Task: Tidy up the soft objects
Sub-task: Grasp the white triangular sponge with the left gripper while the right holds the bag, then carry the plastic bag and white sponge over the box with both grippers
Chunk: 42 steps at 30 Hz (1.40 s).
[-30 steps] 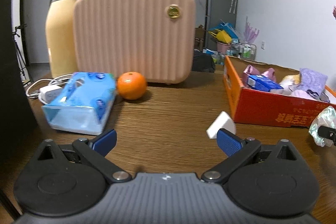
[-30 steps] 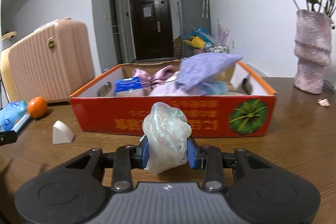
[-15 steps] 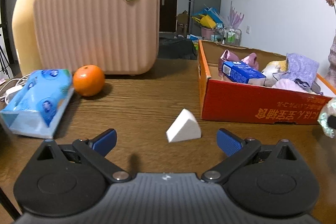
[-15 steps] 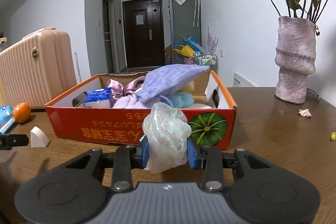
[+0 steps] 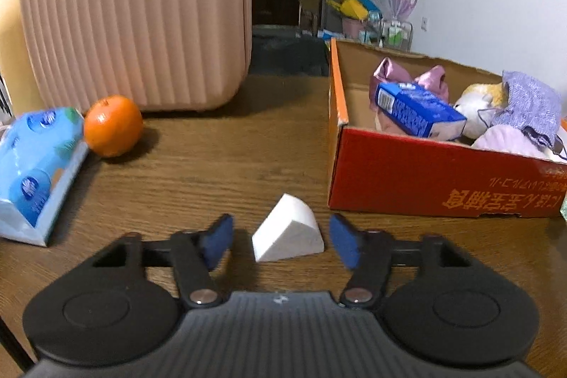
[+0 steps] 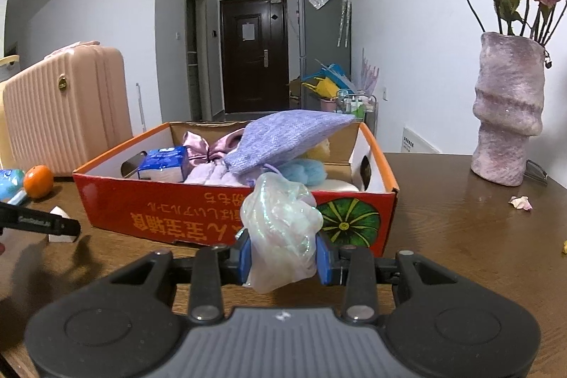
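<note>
Two claws sit near the red box (image 6: 226, 211): the left gripper (image 5: 281, 241) is open around a white sponge wedge (image 5: 288, 231), and the right gripper (image 6: 283, 255) squeezes a shiny scrunchie (image 6: 280, 232).

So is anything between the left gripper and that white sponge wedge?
Nothing visible. The white sponge wedge lies on the table between the open fingers of the left gripper, with bare gaps on both sides.

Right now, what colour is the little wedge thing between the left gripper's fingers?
White. The wedge sponge shows best in the left wrist view.
</note>
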Tool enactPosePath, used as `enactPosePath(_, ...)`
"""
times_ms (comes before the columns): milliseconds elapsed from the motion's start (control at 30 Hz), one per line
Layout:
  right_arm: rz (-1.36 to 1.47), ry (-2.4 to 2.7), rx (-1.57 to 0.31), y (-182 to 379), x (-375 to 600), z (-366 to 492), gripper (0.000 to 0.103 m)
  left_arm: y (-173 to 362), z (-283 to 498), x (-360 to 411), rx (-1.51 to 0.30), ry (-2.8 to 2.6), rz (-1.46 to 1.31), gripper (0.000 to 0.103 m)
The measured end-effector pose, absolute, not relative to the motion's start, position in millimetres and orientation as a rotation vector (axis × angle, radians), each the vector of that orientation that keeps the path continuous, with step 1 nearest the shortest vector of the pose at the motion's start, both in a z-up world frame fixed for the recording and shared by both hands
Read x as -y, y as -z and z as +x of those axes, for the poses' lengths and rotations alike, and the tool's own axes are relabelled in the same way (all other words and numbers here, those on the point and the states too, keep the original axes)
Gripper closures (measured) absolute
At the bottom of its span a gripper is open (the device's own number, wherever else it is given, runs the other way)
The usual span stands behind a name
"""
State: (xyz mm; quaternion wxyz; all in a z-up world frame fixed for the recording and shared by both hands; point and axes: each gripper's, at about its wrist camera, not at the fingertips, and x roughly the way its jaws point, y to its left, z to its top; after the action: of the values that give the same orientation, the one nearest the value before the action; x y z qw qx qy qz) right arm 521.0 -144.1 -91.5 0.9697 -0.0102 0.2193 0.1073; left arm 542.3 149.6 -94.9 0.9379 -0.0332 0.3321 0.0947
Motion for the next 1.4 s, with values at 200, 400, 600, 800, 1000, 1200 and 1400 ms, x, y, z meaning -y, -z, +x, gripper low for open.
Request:
enactPosePath(200,-0.023,-0.222,-0.444,91,143,521,0.068,95,543,-151,-0.689,-0.173,-0.08,0.07)
enactPosePath(400,-0.019,-0.229,-0.442,91,143,520,0.068,93,540,-150,-0.68,-0.163,-0.078,0.07)
enactPosePath(600,-0.021,-0.245,-0.405,87,142,515,0.068,82,527,-150,-0.616,-0.17,-0.066,0.07)
enactPosePath(800,-0.011,-0.286,-0.35,79,136,509,0.068,54,510,-148,-0.493,-0.198,-0.083,0.069)
enactPosePath(1000,0.014,-0.317,-0.296,70,126,513,0.068,39,506,-140,-0.452,-0.193,-0.116,0.069)
enactPosePath(1200,0.024,-0.327,-0.243,63,114,522,0.068,27,505,-123,-0.395,-0.182,-0.119,0.069)
enactPosePath(1400,0.039,-0.311,-0.212,59,100,545,0.068,24,518,-99,-0.34,-0.171,-0.099,0.069)
